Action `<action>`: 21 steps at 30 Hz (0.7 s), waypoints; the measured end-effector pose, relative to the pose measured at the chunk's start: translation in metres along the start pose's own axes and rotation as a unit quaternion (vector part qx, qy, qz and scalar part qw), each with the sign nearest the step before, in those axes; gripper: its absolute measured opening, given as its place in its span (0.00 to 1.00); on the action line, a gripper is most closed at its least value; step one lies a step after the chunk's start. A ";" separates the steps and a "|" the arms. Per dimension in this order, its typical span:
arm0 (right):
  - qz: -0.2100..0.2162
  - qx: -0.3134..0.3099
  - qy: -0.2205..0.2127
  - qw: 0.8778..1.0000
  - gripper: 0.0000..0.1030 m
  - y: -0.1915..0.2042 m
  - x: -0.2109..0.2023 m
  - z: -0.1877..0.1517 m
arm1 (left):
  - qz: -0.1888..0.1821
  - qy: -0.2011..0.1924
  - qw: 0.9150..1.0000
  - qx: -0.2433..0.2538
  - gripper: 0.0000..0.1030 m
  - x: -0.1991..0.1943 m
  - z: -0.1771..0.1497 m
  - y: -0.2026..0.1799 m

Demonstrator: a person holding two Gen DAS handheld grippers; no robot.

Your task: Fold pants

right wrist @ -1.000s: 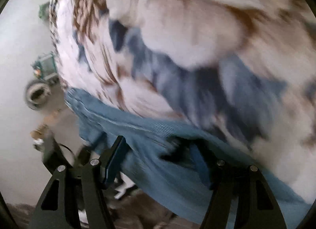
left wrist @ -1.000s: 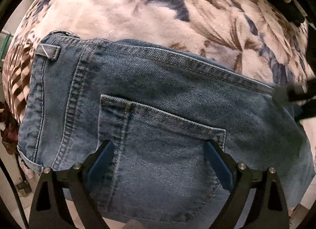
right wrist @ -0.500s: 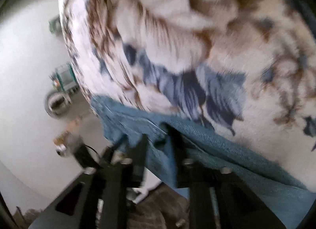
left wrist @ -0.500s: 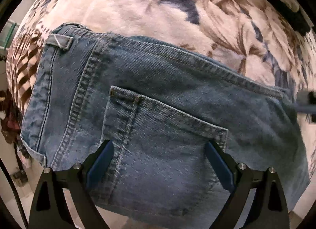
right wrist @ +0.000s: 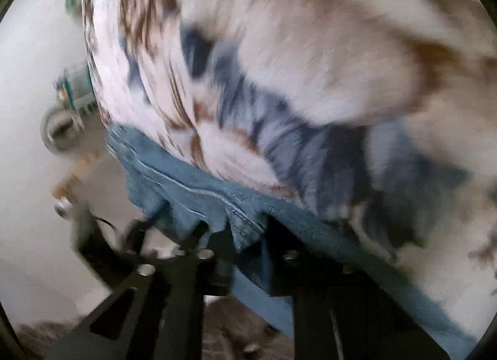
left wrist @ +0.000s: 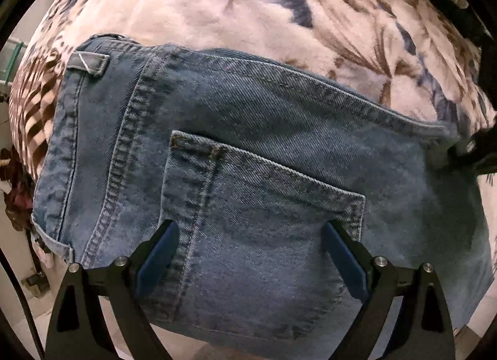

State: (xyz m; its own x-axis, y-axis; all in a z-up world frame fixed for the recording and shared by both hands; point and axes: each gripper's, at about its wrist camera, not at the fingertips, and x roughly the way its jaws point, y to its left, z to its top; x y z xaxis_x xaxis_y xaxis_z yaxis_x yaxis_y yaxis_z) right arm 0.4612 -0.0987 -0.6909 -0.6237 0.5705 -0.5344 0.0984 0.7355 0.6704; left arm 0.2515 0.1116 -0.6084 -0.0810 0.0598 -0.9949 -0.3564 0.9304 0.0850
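Blue denim pants [left wrist: 248,155] lie on a floral blanket, back pocket [left wrist: 264,204] up, waistband and belt loop [left wrist: 88,65] at the left. My left gripper [left wrist: 251,251] is open, its blue pads above the pocket, holding nothing. My right gripper [right wrist: 239,235] is shut on the pants' edge [right wrist: 186,186], pinching a bunch of denim; that view is blurred by motion. The right gripper also shows at the far right of the left wrist view [left wrist: 475,155], at the pants' right end.
The floral blanket [left wrist: 217,2] in pink, brown and blue covers the bed beyond the pants. The bed's edge runs along the left, with pale floor [right wrist: 28,173] and small green and grey objects [right wrist: 74,89] below it.
My right gripper closed on the pants' edge and now pulls up a bunch of denim. The left gripper stayed open and shifted only slightly over the pocket.
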 end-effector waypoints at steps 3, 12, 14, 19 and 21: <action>0.007 0.032 -0.040 0.999 0.09 -0.011 -0.022 -0.003 | -0.005 0.002 1.000 -0.002 0.92 -0.001 0.002 0.000; -0.074 0.017 -0.008 0.997 0.03 -0.009 -0.016 -0.007 | -0.008 0.012 1.000 -0.001 0.92 -0.001 0.012 0.007; -0.125 0.020 -0.058 0.990 0.00 -0.007 -0.039 -0.004 | -0.010 0.014 1.000 0.002 0.92 0.000 0.018 0.007; -0.091 -0.003 -0.068 0.993 0.02 0.007 -0.078 -0.011 | -0.027 0.010 0.999 -0.017 0.92 -0.016 0.025 0.009; -0.081 -0.027 -0.032 0.996 0.04 0.024 -0.062 -0.022 | -0.033 0.001 0.999 -0.023 0.92 -0.024 0.029 0.008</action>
State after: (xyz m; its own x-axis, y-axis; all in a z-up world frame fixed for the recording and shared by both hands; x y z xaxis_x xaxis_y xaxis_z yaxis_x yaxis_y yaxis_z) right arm 0.4850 -0.1245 -0.6298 -0.5768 0.4688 -0.6690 -0.0435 0.8002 0.5981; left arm 0.2779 0.1281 -0.5859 -0.0577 -0.0012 -0.9983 -0.4038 0.9146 0.0223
